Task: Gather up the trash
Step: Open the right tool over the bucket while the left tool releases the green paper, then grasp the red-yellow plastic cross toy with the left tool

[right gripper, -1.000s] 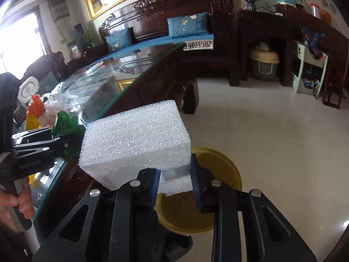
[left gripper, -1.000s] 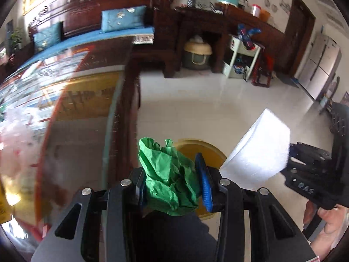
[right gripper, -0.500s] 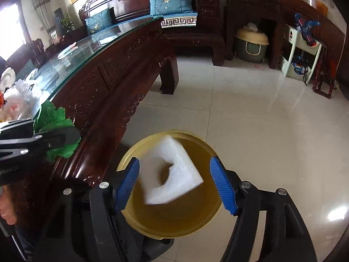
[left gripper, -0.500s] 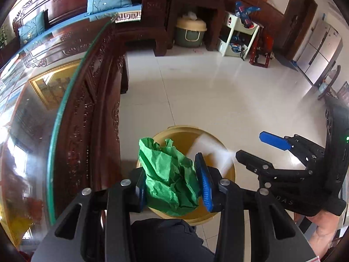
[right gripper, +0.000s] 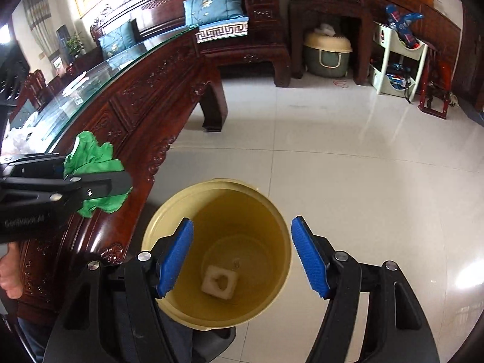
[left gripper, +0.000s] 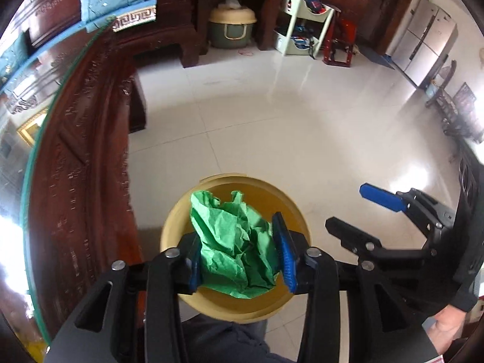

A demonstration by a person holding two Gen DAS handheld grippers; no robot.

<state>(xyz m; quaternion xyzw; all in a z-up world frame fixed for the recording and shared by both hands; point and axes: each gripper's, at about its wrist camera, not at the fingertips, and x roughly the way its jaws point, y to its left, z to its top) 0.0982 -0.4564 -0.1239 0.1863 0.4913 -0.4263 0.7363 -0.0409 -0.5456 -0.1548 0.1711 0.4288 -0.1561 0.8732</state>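
My left gripper (left gripper: 240, 252) is shut on a crumpled green paper ball (left gripper: 233, 245) and holds it right above the yellow bin (left gripper: 169, 230) on the floor. In the right wrist view the same paper (right gripper: 93, 163) shows at the left, beside the bin's rim. My right gripper (right gripper: 242, 257) is open and empty over the yellow bin (right gripper: 272, 211). A white foam block (right gripper: 219, 281) lies on the bin's bottom. The open right gripper also shows in the left wrist view (left gripper: 357, 208), to the right of the bin.
A carved dark wood table with a glass top (right gripper: 136, 90) stands close on the left of the bin. White tiled floor (right gripper: 363, 166) stretches ahead. A wooden sofa with blue cushions (right gripper: 211, 6), a cabinet and a white shelf (right gripper: 396, 60) line the far wall.
My right gripper opened and the foam block fell into the bin. My left gripper carried the green paper from the table side to above the bin.
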